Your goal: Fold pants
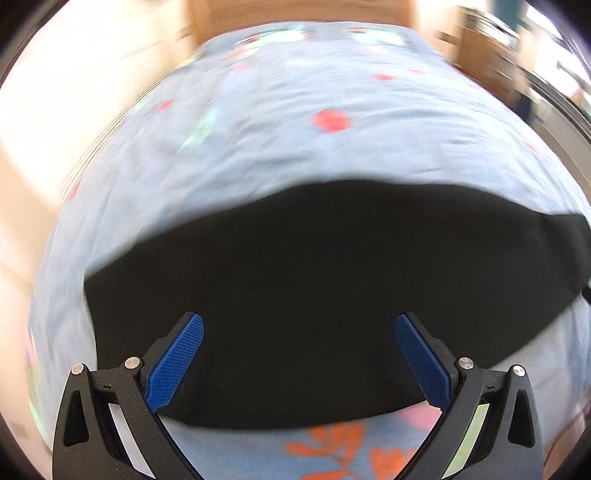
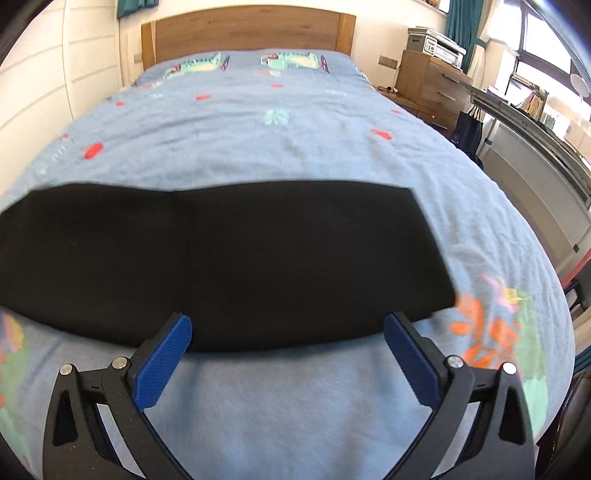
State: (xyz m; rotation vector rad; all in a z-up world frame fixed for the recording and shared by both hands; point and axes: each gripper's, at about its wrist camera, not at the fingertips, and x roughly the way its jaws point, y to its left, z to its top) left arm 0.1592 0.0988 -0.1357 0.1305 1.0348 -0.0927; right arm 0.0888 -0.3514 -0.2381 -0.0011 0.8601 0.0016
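Left wrist view shows the left gripper (image 1: 299,325) with its blue pads (image 1: 177,362) spread wide apart and nothing between them, held over the black pants (image 1: 295,295). The pants lie flat as a long folded band across the light blue bedspread (image 1: 258,155), close to the foot edge of the bed, and their near edge passes under the gap between the fingers; whether the fingertips touch the cloth cannot be told. This view is blurred, so the far end of the bed is only a smear of wood and colour. From the right wrist camera the right gripper (image 2: 288,326) is likewise fully spread and empty, its fingertips at the near edge of the pants (image 2: 221,266), whose right end stops short of the bed's right edge, near an orange flower print (image 2: 480,332) on the bedspread (image 2: 295,147). A wooden headboard (image 2: 247,33) stands at the far end, and a wooden dresser (image 2: 428,85) stands beside the bed's far right corner.
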